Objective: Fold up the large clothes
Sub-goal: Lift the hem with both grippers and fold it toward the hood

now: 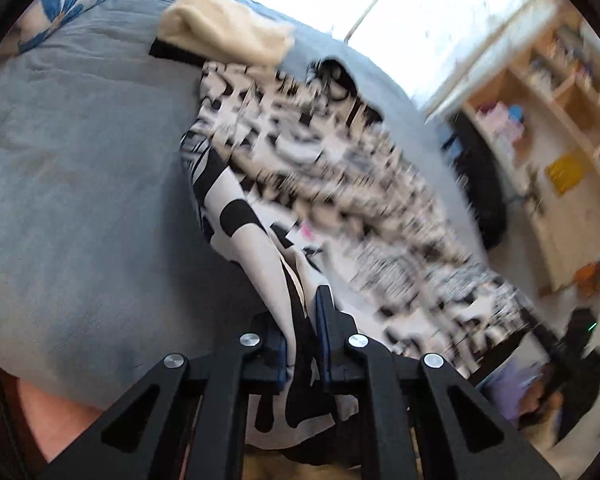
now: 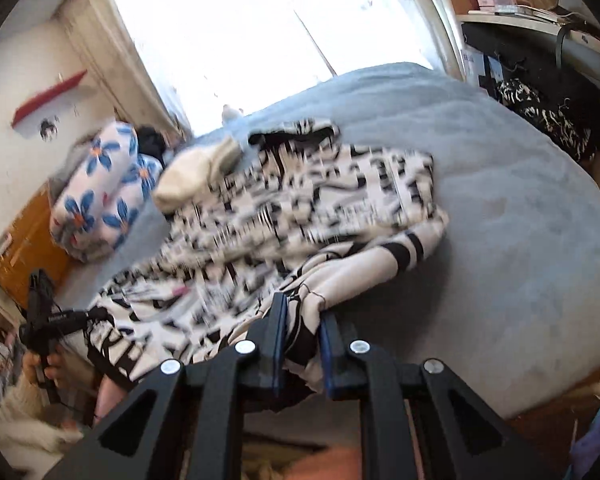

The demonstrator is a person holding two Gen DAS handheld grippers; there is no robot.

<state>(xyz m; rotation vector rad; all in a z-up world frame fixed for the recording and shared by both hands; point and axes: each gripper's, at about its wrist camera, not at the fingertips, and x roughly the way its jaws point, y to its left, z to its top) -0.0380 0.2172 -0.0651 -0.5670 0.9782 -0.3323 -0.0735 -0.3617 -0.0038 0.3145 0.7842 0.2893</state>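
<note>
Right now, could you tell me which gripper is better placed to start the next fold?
Neither clearly: the left gripper and the right gripper each clamp an edge of the patterned garment, so they probably move together.

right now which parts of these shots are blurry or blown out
Left wrist view: the patterned garment and shelves are motion-smeared, the window is blown out, the left gripper stays sharp. Right wrist view: same smear on the garment, white window glare, crisp right gripper.
</note>
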